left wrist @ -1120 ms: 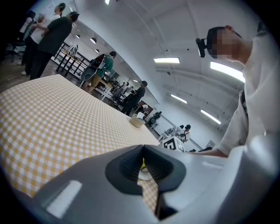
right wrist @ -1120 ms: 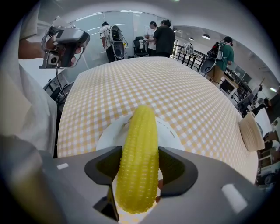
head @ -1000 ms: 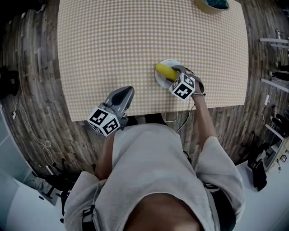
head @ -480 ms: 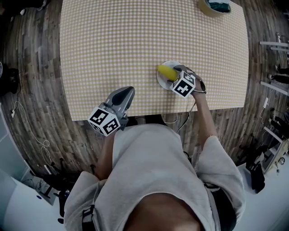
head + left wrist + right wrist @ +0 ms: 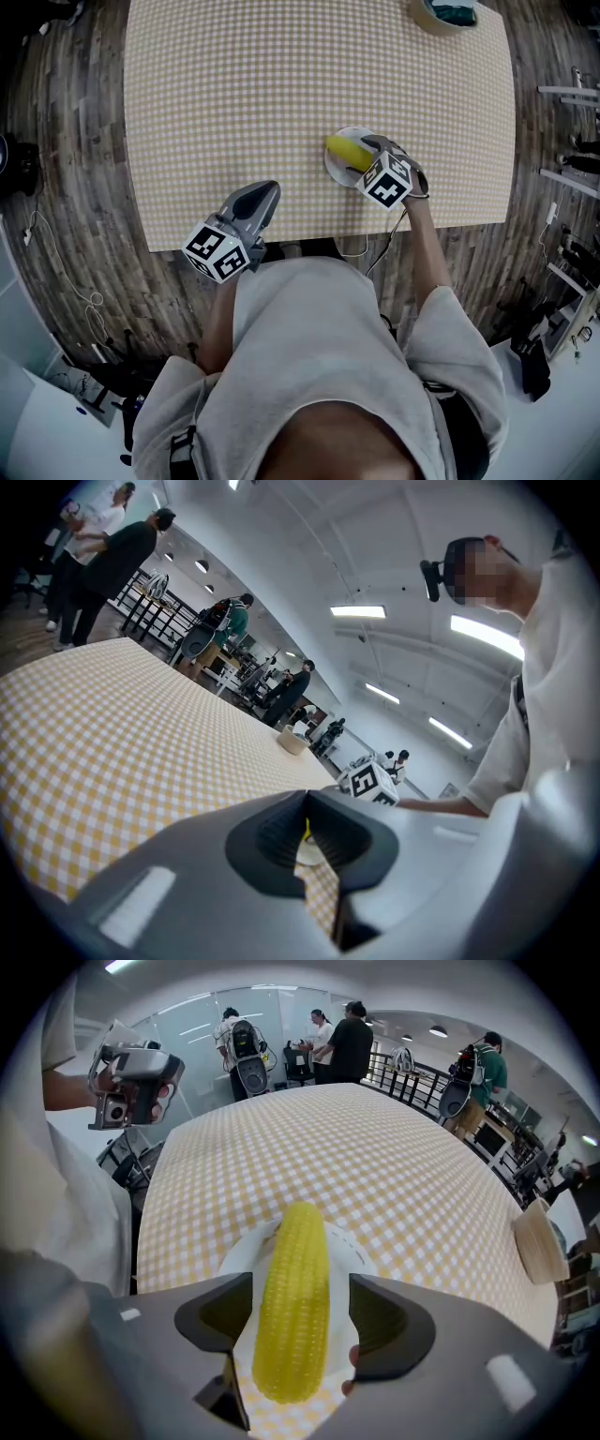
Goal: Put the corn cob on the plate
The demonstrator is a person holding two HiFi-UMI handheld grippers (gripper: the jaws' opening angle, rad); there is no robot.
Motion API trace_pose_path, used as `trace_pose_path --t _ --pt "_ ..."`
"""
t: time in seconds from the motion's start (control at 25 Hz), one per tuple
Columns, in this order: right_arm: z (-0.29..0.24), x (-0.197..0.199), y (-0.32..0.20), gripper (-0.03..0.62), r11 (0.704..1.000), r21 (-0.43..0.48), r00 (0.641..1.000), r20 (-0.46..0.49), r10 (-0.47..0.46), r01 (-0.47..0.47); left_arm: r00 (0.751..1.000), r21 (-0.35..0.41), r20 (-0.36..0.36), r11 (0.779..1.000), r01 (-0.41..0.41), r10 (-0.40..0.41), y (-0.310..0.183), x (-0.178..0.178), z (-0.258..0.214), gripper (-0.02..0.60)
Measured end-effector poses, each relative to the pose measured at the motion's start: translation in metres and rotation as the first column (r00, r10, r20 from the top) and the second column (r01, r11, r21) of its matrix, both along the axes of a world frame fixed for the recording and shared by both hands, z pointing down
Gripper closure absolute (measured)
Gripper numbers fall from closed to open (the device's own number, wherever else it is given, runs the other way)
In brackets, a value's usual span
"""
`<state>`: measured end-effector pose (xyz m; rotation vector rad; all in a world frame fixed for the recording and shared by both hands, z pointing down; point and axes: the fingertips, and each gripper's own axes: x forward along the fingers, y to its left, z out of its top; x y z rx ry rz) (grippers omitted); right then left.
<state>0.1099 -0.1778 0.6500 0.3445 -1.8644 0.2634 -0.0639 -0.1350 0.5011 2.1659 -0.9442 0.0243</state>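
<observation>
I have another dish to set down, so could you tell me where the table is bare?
The left half and middle of the table are bare, bordered by the left gripper at the near edge and the bowl at the far right corner. Crowded near right: the right gripper, jaws just opening, straddles the corn cob on the plate.

this looks like a big open lab or test hall, not a home. a high white ceiling point(image 5: 309, 555) carries long strip lights point(image 5: 357, 611), and glass partitions point(image 5: 202, 1026) close off one side. black metal railings point(image 5: 417, 1072) stand beyond the checked-cloth worktop point(image 5: 281, 84). several people point(image 5: 117, 560) stand about in small groups further back. the floor point(image 5: 66, 169) is wood-look plank, with loose cables point(image 5: 66, 267) trailing over it and dark gear point(image 5: 539, 361) lying at its edge.
</observation>
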Motion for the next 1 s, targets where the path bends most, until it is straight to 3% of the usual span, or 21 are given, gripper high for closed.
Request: trace_pose_path --t 0.16,0.28,0.4,0.48,0.52,0.84,1.0 --pt "-0.016 0.001 0.0 0.288 0.998 0.059 1.0 0.0 -0.007 0.007 1.0 -0.008 -0.01 1.0 -0.013 0.013 0.003 0.002 0.0 0.574" --pt "-0.027 -0.002 -0.005 0.34 0.992 0.123 1.0 0.022 0.001 -0.004 1.0 -0.004 -0.018 1.0 -0.02 0.02 0.004 0.005 -0.002 0.574" --pt "-0.036 0.0 -0.009 0.417 0.979 0.199 0.999 0.038 0.025 -0.032 0.999 0.007 -0.026 1.0 -0.025 0.025 0.005 0.012 -0.007 0.574" --pt "-0.043 0.003 -0.014 0.553 0.959 0.276 0.998 0.046 0.052 -0.063 0.999 0.011 -0.026 1.0 -0.029 0.029 0.008 0.014 -0.009 0.574" --pt "-0.045 0.004 -0.016 0.591 0.949 0.307 0.997 0.047 0.06 -0.071 0.999 0.012 -0.025 0.999 -0.031 0.031 0.009 0.015 -0.009 0.574" --pt "-0.053 0.008 -0.008 0.595 0.921 0.363 0.988 0.102 0.114 -0.144 0.999 0.022 -0.017 0.999 -0.04 0.04 0.022 0.018 -0.012 0.574" --pt "-0.076 0.007 -0.013 0.595 0.864 0.404 0.945 0.248 0.215 -0.302 0.998 0.04 -0.011 0.998 -0.053 0.054 0.026 0.021 -0.018 0.574"
